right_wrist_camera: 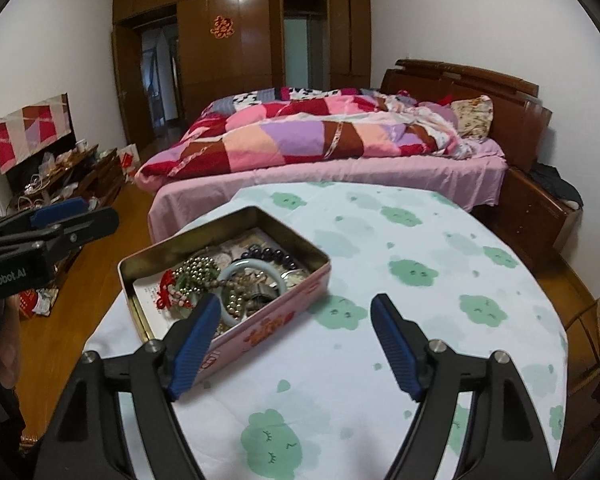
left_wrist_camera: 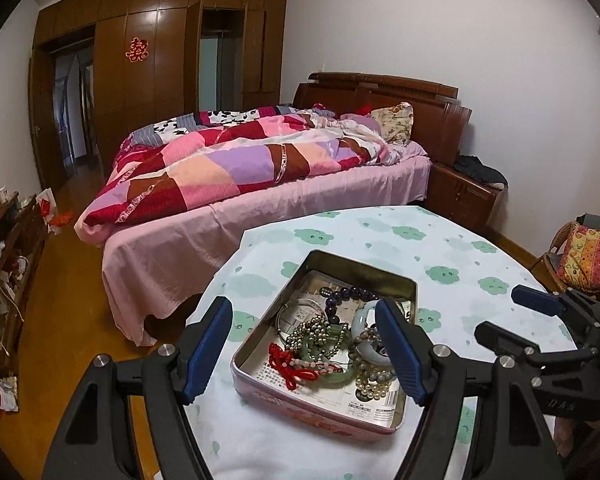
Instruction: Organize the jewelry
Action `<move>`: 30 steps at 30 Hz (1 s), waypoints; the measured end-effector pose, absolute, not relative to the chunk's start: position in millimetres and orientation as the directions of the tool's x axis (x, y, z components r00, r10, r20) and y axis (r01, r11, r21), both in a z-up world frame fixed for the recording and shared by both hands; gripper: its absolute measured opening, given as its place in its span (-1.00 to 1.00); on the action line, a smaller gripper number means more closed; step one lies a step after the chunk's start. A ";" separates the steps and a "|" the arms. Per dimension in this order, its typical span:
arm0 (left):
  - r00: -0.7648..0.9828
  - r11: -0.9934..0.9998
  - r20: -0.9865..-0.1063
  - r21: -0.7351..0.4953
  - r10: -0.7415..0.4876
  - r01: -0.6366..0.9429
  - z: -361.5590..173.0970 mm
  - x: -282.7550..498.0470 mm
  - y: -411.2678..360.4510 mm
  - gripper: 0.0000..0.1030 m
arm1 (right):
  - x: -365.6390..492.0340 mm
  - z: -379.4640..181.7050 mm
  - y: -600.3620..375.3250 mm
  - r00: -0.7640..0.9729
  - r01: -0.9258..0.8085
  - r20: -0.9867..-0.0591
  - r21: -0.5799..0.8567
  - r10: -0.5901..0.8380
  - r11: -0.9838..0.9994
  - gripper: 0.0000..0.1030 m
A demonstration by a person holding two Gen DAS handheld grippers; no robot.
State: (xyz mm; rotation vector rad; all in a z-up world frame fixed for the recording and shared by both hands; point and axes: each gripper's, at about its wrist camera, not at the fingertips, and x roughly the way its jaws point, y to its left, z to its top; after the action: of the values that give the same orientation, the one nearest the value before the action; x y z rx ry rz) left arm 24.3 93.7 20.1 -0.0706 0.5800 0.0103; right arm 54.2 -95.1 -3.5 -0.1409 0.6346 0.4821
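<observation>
- Left view: my left tool is spread, empty, above the tin; red cord shows clearly.
- Right view: my right tool is spread, empty, over the desk; TV stand appears.

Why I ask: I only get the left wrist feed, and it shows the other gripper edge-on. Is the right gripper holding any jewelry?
Observer: No. In the right wrist view the right gripper is open, with nothing gripped between its fingers.
Operator: Where is it relative to the tin?
Observer: It is aimed mostly at bare tablecloth, on the side of the tin with the long pink wall. One blue finger overlaps the tin's near corner in the picture, but I cannot tell whether it touches.
Operator: Anything along the left wall?
Observer: A patchwork cloth is draped over something flat standing on a low cabinet.
</observation>
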 end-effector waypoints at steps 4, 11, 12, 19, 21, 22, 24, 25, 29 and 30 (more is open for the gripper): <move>0.839 0.998 -0.545 -0.059 -0.010 -0.027 21.9 22.1 92.0 0.44 | 51.1 -1.6 -98.7 0.707 -0.471 -0.590 0.020 0.391 0.882 0.56; 0.839 0.998 -0.544 -0.054 -0.004 -0.030 22.6 20.2 92.0 0.44 | 47.6 2.0 -102.3 0.718 -0.466 -0.578 0.015 0.388 0.885 0.57; 0.839 0.998 -0.544 -0.055 -0.003 -0.031 22.6 20.0 92.1 0.44 | 47.4 3.0 -102.8 0.722 -0.463 -0.575 0.013 0.385 0.886 0.57; 0.837 0.999 -0.547 -0.044 -0.007 -0.020 23.3 18.8 88.5 0.44 | 43.3 5.6 -107.4 0.734 -0.455 -0.563 0.005 0.379 0.890 0.62; 0.837 0.999 -0.546 -0.040 -0.008 -0.017 23.3 18.7 86.8 0.44 | 42.9 5.6 -107.5 0.736 -0.453 -0.562 0.006 0.378 0.891 0.62; 0.837 0.999 -0.546 -0.038 -0.008 -0.016 23.1 19.0 86.0 0.44 | 43.3 5.7 -107.9 0.736 -0.453 -0.562 0.007 0.378 0.892 0.62; 0.837 0.999 -0.548 -0.036 -0.006 -0.016 22.9 19.3 85.7 0.44 | 43.3 5.9 -107.9 0.739 -0.451 -0.559 0.004 0.376 0.892 0.62; 0.836 0.999 -0.548 -0.035 -0.004 -0.018 23.0 19.3 85.7 0.44 | 42.8 5.7 -108.1 0.741 -0.451 -0.557 0.002 0.375 0.893 0.62; 0.836 0.999 -0.548 -0.035 0.000 -0.024 23.1 18.8 86.5 0.44 | 42.7 6.5 -108.4 0.741 -0.451 -0.556 0.002 0.376 0.892 0.63; 0.836 0.999 -0.548 -0.036 0.001 -0.024 23.5 18.7 86.5 0.44 | 42.7 6.4 -108.3 0.741 -0.451 -0.557 0.001 0.375 0.892 0.63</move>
State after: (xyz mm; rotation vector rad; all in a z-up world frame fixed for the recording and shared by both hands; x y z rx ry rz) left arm 18.7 86.5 23.5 -0.0417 0.5799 0.0134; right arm 42.7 -108.3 6.4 -0.1370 0.5800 0.4546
